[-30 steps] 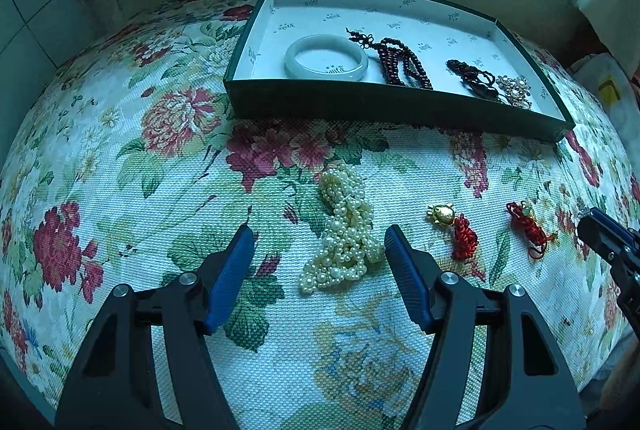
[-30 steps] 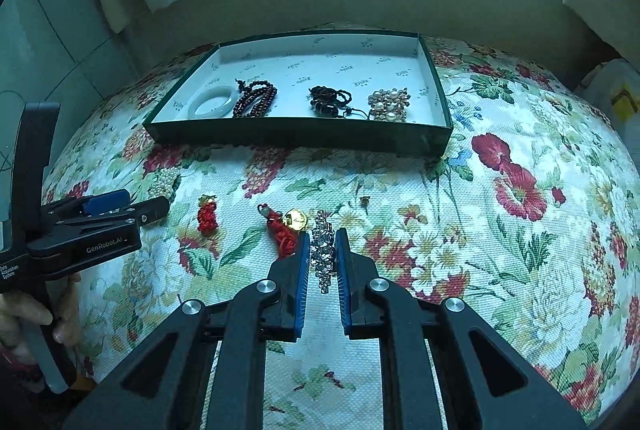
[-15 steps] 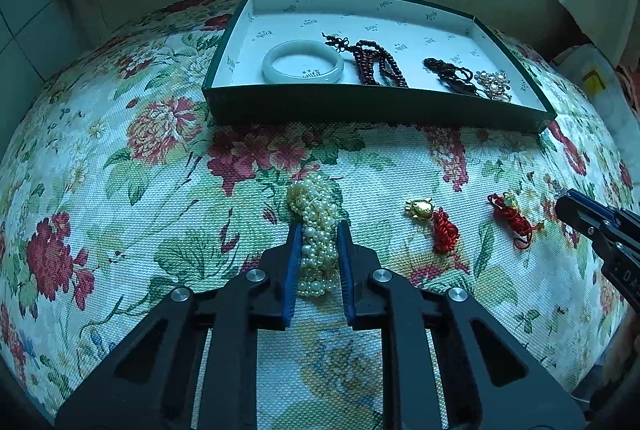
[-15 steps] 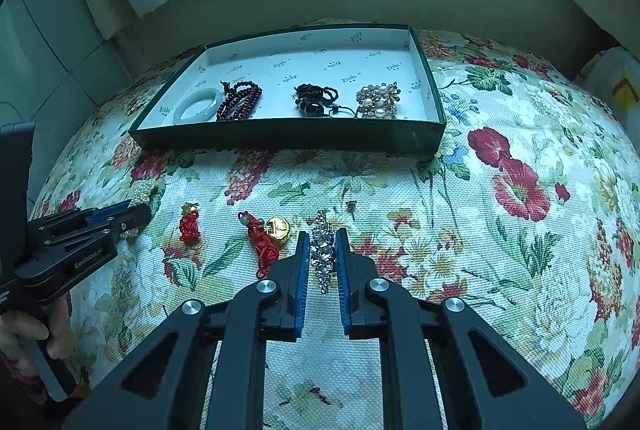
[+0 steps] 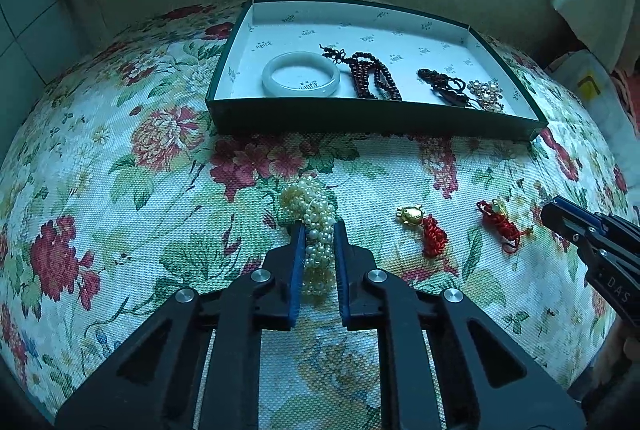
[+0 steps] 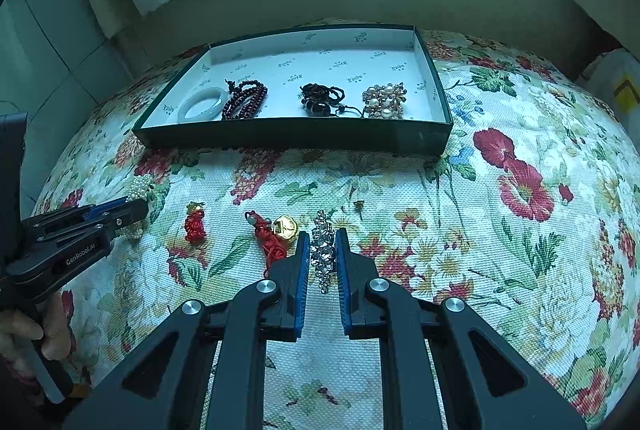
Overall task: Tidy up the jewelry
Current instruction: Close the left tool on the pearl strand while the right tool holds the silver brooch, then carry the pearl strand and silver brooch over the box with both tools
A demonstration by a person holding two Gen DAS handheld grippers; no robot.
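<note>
Pearls (image 5: 316, 230) lie on my floral tablecloth (image 5: 120, 189), pinched in my left gripper (image 5: 316, 234), just closed; my right gripper (image 6: 323, 242) clamps a rhinestone piece (image 6: 323, 250) near the green tray (image 6: 280, 137).

Both cameras ride just behind their claws, tilted steeply down at the table (image 5: 120, 133) from close above, facing the far wall. The left view sits further left, its claw (image 5: 316, 230) at bottom centre; the right claw (image 5: 560, 218) pokes in at its right edge. The right view shows the left claw (image 6: 132, 209) at its left edge. Both share the tray (image 5: 360, 117) (image 6: 296, 137) in the upper middle.
</note>
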